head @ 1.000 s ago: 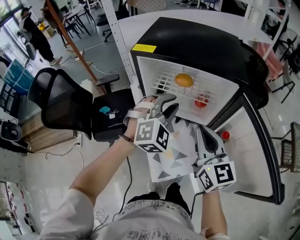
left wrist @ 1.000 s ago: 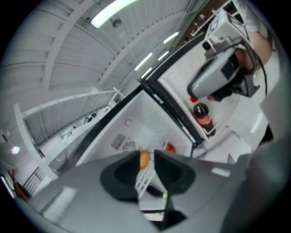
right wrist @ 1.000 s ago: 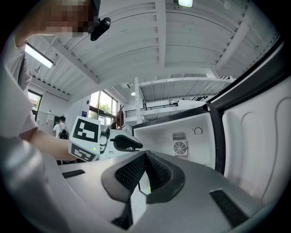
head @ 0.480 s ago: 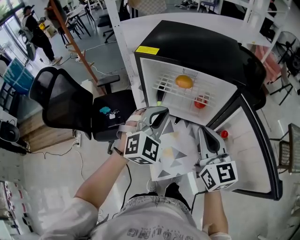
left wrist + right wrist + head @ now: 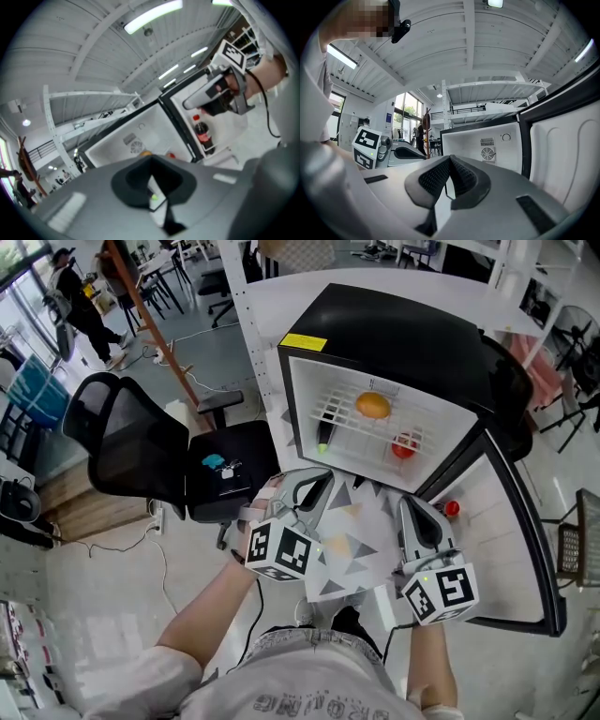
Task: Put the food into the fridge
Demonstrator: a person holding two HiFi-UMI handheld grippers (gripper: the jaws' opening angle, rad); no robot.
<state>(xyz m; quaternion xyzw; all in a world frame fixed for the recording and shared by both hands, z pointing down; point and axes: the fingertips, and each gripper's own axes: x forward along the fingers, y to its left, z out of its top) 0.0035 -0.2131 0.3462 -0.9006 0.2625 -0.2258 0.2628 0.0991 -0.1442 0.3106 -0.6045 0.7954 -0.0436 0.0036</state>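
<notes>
The orange (image 5: 373, 406) lay on the wire shelf (image 5: 342, 424) inside the open fridge (image 5: 394, 334), with a red fruit (image 5: 404, 444) at its 4 o'clock and a dark green-tipped item (image 5: 323, 441) at its 8 o'clock. Before the opening, the left tool (image 5: 319, 484) and right tool (image 5: 411, 508) both had their jaws together on nothing. Loading looked finished. The next move likely called for pushing the door (image 5: 497, 549), at their 3 o'clock, shut.

No legible text; yellow label (image 5: 304, 341) on fridge (image 5: 412, 329) too small.

left gripper (image 5: 319, 486) withdrawn from fridge (image 5: 403, 329), jaws closed
</notes>
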